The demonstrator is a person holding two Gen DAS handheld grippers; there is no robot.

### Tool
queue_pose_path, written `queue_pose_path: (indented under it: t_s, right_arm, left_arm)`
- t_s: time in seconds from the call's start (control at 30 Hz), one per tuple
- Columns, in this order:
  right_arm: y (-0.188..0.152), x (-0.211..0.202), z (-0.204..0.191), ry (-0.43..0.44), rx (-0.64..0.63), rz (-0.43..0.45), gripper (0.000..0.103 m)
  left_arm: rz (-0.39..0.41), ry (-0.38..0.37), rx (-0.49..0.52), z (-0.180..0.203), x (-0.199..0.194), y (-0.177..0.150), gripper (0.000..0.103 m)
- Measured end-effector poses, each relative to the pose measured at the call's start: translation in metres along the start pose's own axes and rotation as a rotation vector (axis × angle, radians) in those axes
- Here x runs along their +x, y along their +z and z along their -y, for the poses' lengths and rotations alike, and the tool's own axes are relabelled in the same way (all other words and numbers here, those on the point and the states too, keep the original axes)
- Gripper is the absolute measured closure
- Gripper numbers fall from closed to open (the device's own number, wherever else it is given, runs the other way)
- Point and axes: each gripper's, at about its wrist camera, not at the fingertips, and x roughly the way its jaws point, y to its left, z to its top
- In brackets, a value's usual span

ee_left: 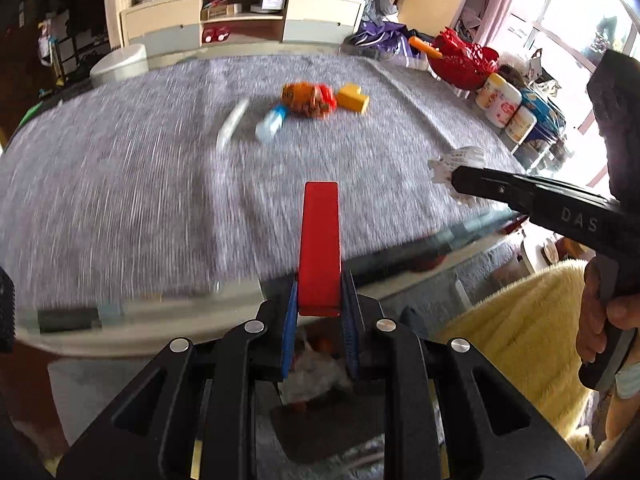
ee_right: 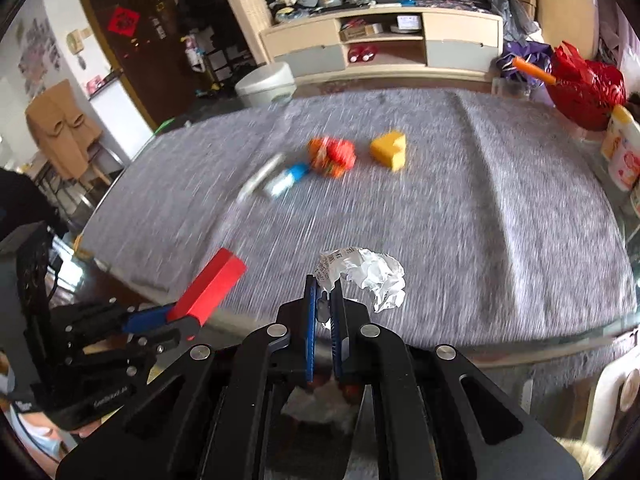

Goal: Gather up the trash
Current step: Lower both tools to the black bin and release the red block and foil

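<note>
Both grippers are angling downward side by side: the left gripper (ee_left: 319,312) is clamping a red block (ee_left: 320,240), the right gripper (ee_right: 325,300) pinching crumpled paper (ee_right: 368,272).

A lived-in home living room: low TV cabinet (ee_right: 384,44), wooden door (ee_right: 120,40), curtained window (ee_left: 560,20).

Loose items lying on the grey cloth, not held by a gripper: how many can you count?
4, clustered mid-cloth: a yellow block rightmost, an orange-red wrapper beside it, a blue-capped bottle, and a whitish stick leftmost. Blur may hide smaller bits.
</note>
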Motion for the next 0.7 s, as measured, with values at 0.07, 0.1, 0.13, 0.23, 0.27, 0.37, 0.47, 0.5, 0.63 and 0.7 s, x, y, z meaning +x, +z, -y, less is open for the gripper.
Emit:
queue_pose_path:
  t_s: [0.07,0.1,0.13,0.23,0.27,0.37,0.47,0.5,0.63,0.7]
  right_arm:
    - [-0.017,0.001,-0.003,0.017,0.010,-0.025,0.095]
    - [-0.027,0.003,-0.003,0.030,0.017,-0.041,0.095]
    - [-0.034,0.004,-0.004,0.038,0.022,-0.054,0.095]
    - [-0.057,0.011,-0.006,0.056,0.034,-0.097,0.095]
    - [-0.062,0.013,-0.008,0.060,0.037,-0.106,0.095]
    - [-0.080,0.023,-0.012,0.057,0.039,-0.145,0.095]
    - [-0.095,0.039,-0.014,0.055,0.045,-0.194,0.095]
    - [-0.103,0.044,-0.014,0.053,0.049,-0.209,0.095]
    - [-0.128,0.062,-0.010,0.064,0.076,-0.272,0.095]
    - [-0.137,0.067,-0.007,0.069,0.088,-0.297,0.095]
  left_arm:
    - [-0.013,-0.003,-0.010,-0.001,-0.003,-0.018,0.084]
    - [-0.022,-0.006,-0.015,-0.001,-0.004,-0.027,0.084]
    - [-0.032,-0.008,-0.019,-0.002,-0.005,-0.035,0.084]
    - [-0.061,-0.012,-0.020,-0.001,-0.003,-0.059,0.084]
    - [-0.071,-0.014,-0.022,0.000,-0.002,-0.067,0.084]
    - [-0.105,-0.015,-0.038,0.000,0.005,-0.085,0.084]
    - [-0.144,-0.029,-0.068,-0.001,0.017,-0.102,0.084]
    - [-0.158,-0.032,-0.078,0.000,0.022,-0.107,0.084]
    - [-0.219,-0.038,-0.114,-0.002,0.042,-0.124,0.084]
    - [-0.246,-0.038,-0.126,-0.002,0.049,-0.130,0.084]
